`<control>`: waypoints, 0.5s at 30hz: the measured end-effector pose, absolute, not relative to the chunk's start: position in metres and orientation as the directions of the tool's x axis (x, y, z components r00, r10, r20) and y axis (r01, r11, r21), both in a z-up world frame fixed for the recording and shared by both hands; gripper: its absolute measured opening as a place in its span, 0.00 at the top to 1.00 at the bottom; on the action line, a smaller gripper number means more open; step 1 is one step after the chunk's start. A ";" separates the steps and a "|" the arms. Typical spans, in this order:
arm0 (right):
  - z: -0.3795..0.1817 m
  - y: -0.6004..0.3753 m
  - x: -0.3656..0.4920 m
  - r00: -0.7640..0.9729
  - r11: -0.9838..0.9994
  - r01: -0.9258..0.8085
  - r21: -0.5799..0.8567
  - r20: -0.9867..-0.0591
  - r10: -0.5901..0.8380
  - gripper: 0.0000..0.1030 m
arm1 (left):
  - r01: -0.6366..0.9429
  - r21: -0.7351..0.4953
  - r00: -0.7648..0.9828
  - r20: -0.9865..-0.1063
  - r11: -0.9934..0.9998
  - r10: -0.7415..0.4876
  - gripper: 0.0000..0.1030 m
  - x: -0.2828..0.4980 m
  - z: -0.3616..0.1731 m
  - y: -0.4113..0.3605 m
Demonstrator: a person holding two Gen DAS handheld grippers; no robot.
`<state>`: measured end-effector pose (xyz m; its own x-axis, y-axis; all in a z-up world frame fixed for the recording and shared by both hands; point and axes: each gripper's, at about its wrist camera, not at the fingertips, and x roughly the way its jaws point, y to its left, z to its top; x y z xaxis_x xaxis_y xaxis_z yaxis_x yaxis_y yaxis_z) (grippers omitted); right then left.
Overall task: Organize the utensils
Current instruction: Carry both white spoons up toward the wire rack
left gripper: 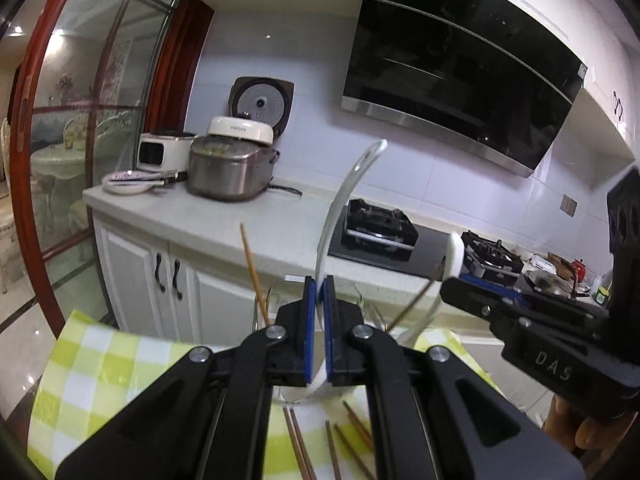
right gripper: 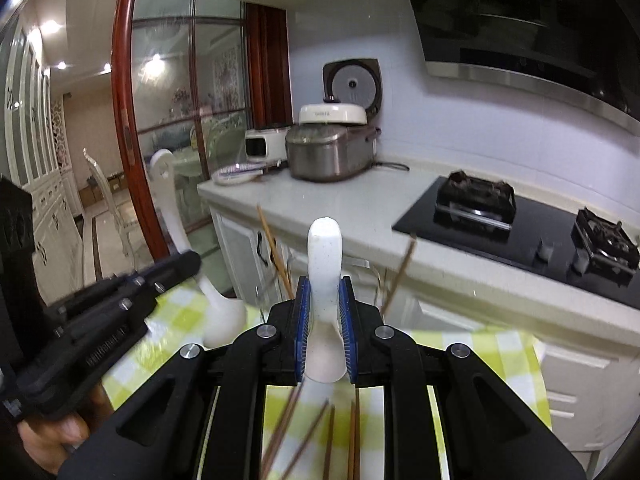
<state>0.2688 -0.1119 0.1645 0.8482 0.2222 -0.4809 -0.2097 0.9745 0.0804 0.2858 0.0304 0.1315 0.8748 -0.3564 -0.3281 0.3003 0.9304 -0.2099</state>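
My left gripper (left gripper: 319,292) is shut on a white ceramic spoon (left gripper: 344,196) and holds it upright, handle up, above the green checked cloth (left gripper: 100,360). My right gripper (right gripper: 325,292) is shut on a second white spoon (right gripper: 325,248), also handle up. In the right wrist view the left gripper (right gripper: 188,264) and its spoon (right gripper: 170,208) show at the left. A clear glass holder (left gripper: 266,312) behind the jaws has two chopsticks (left gripper: 252,268) leaning in it. Several more chopsticks (left gripper: 332,448) lie on the cloth below the grippers.
Beyond the cloth runs a white counter (left gripper: 208,224) with rice cookers (left gripper: 232,168), a plate (left gripper: 128,184) and a black gas hob (left gripper: 380,232) under a range hood (left gripper: 460,80). A red-framed glass door (left gripper: 60,160) stands at the left.
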 end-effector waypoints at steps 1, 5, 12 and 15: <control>0.170 -0.112 0.272 0.851 0.974 -0.209 0.084 -0.474 0.224 0.83 | 0.305 -0.213 0.877 -0.318 0.928 -0.361 0.96 0.291 0.135 0.029; 0.188 -0.110 0.292 0.870 0.974 -0.206 0.089 -0.438 0.224 0.83 | 0.305 -0.249 0.881 -0.292 0.919 -0.371 0.96 0.309 0.141 0.032; 0.181 -0.107 0.331 0.878 0.980 -0.183 0.079 -0.434 0.199 0.83 | 0.289 -0.294 0.875 -0.304 0.911 -0.376 0.96 0.342 0.128 0.036; 0.168 -0.107 0.345 0.870 0.981 -0.175 0.084 -0.453 0.194 0.83 | 0.287 -0.311 0.870 -0.311 0.906 -0.382 0.96 0.351 0.119 0.037</control>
